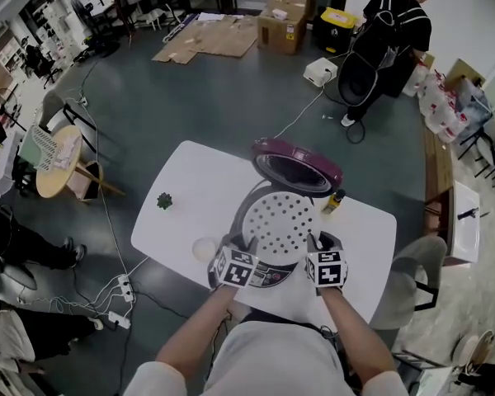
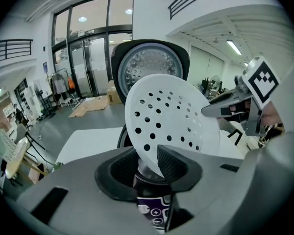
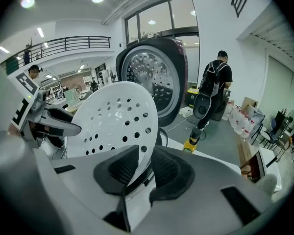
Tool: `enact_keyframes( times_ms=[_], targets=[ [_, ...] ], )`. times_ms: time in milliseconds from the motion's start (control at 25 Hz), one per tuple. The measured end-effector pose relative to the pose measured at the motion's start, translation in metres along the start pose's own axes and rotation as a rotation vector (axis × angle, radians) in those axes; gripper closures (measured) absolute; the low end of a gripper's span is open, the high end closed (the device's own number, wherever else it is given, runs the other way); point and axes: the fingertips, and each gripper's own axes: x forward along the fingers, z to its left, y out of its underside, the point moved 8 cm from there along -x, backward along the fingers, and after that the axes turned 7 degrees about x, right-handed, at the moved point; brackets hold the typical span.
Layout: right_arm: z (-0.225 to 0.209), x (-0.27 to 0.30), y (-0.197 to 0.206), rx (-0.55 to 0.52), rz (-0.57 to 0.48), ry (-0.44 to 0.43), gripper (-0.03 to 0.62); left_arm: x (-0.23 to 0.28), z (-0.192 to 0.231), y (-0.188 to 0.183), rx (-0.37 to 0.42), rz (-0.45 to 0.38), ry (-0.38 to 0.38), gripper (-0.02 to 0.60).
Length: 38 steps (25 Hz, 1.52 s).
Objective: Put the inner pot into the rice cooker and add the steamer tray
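While the left tool (image 1: 248, 246) and right tool (image 1: 313, 244) each clench an opposite edge of the steamer tray (image 1: 282, 223), it hangs roughly level at mid-frame, directly over the rice cooker (image 1: 269, 276) and its open mouth; the drop looks straight down, neither hand nearer.
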Motion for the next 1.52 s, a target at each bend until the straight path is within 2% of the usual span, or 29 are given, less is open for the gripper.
enact_keyframes(
  times_ms=[240, 600, 960, 1320, 1360, 1440, 1520],
  targets=[
    [0.011, 0.034, 0.004, -0.036, 0.072, 0.035, 0.485, 0.026, 0.024, 0.003, 0.092, 0.095, 0.0, 0.43],
    [0.023, 0.06, 0.029, -0.053, 0.198, 0.064, 0.462, 0.059, 0.035, 0.021, 0.195, 0.245, 0.031, 0.414],
    [0.033, 0.066, 0.027, -0.08, 0.245, 0.091, 0.442, 0.069, 0.044, 0.022, 0.262, 0.321, 0.075, 0.408],
    [0.037, 0.068, 0.028, -0.084, 0.254, 0.129, 0.421, 0.079, 0.05, 0.016, 0.335, 0.364, 0.096, 0.392],
    [0.037, 0.069, 0.028, -0.085, 0.255, 0.133, 0.418, 0.08, 0.051, 0.016, 0.346, 0.369, 0.098, 0.385],
    [0.04, 0.071, 0.029, -0.085, 0.259, 0.138, 0.389, 0.083, 0.05, 0.019, 0.373, 0.381, 0.104, 0.305],
    [0.041, 0.072, 0.031, -0.07, 0.266, 0.136, 0.376, 0.085, 0.048, 0.024, 0.382, 0.379, 0.109, 0.31]
  ],
)
